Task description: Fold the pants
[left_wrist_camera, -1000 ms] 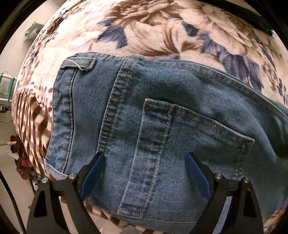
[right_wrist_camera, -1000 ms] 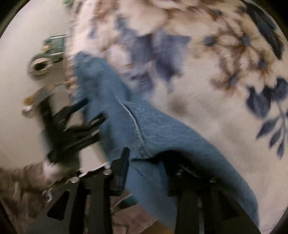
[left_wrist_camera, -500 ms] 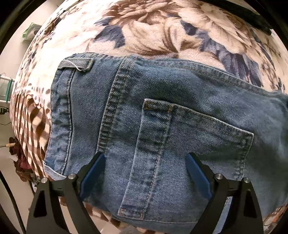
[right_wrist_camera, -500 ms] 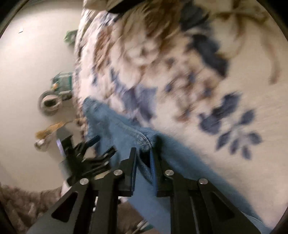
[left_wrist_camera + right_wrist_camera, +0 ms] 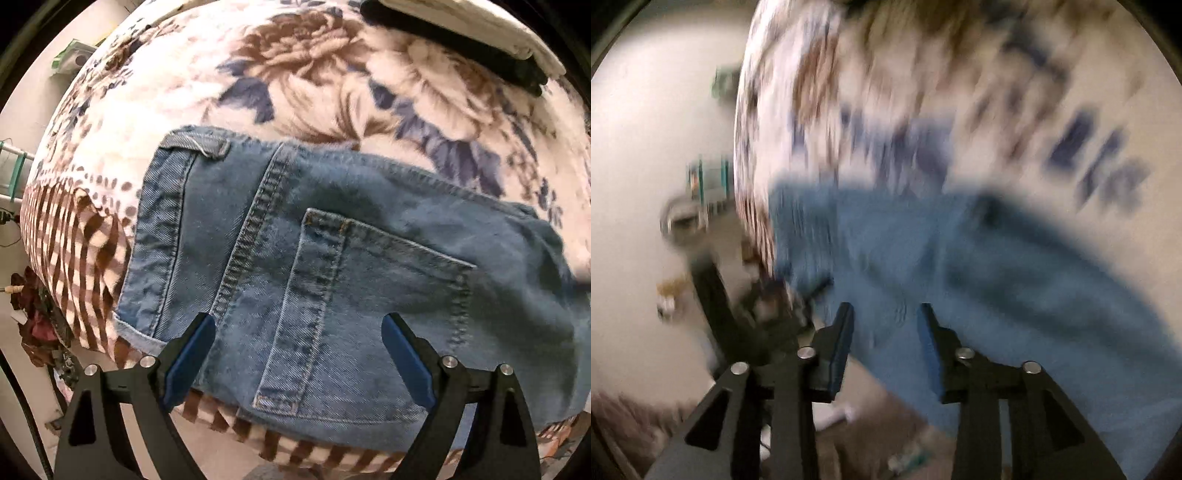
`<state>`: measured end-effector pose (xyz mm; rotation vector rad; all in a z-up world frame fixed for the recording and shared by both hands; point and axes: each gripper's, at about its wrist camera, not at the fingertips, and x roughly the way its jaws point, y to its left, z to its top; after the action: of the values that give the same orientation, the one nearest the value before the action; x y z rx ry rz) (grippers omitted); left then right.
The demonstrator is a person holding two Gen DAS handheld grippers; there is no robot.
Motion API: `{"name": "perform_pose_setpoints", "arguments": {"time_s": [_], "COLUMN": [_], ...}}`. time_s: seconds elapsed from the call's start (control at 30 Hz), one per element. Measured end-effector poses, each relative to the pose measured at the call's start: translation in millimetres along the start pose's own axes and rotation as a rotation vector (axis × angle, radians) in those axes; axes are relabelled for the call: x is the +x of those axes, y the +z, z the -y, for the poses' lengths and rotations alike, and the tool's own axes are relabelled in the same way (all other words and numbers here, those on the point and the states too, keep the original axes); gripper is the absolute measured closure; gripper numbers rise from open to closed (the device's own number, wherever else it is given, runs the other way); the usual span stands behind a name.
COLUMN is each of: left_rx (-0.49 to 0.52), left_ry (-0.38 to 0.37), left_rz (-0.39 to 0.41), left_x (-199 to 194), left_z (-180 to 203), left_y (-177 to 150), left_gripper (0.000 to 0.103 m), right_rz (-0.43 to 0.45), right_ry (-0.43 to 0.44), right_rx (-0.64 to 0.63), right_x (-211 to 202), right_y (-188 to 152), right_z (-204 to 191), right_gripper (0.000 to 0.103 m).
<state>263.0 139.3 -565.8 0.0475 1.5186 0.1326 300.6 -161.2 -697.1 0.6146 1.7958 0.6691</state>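
Observation:
Blue denim pants (image 5: 332, 266) lie folded on a floral blanket (image 5: 314, 85) near the bed's edge, back pocket (image 5: 354, 306) and belt loop up. My left gripper (image 5: 297, 332) is open and empty, its blue-padded jaws spread wide just above the pocket area. In the blurred right wrist view the pants (image 5: 960, 266) lie flat, and my right gripper (image 5: 884, 314) is open with nothing between its jaws. The left gripper's black frame (image 5: 716, 295) shows at the pants' left end.
The bed's edge with a brown-striped border (image 5: 74, 251) drops to a pale floor (image 5: 646, 129) at left. A black strap-like object (image 5: 454, 48) lies at the blanket's far side. Small items (image 5: 683, 218) stand on the floor.
My right gripper was shut on a fold of the pants, has let it go and opened; the denim now lies flat. My left gripper stayed open and backed off slightly.

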Motion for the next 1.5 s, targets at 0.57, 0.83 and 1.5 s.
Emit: {"name": "perform_pose_setpoints", "arguments": {"time_s": [0.57,0.83,1.5], "left_rx": [0.139,0.171,0.543], "left_ry": [0.057,0.023,-0.057], "left_rz": [-0.061,0.022,-0.079], "left_x": [35,-12,-35], "left_z": [42,78,360], "left_y": [-18,-42,-157], "left_gripper": [0.011,0.011,0.011], "right_rz": [0.330,0.526,1.238], "right_ry": [0.074,-0.033,0.091], "right_rx": [0.413,0.353,1.201], "right_x": [-41,-76,-127], "right_y": [18,-32,-541], "right_z": [128,92,321], "right_gripper": [0.084,0.049,0.034]}}
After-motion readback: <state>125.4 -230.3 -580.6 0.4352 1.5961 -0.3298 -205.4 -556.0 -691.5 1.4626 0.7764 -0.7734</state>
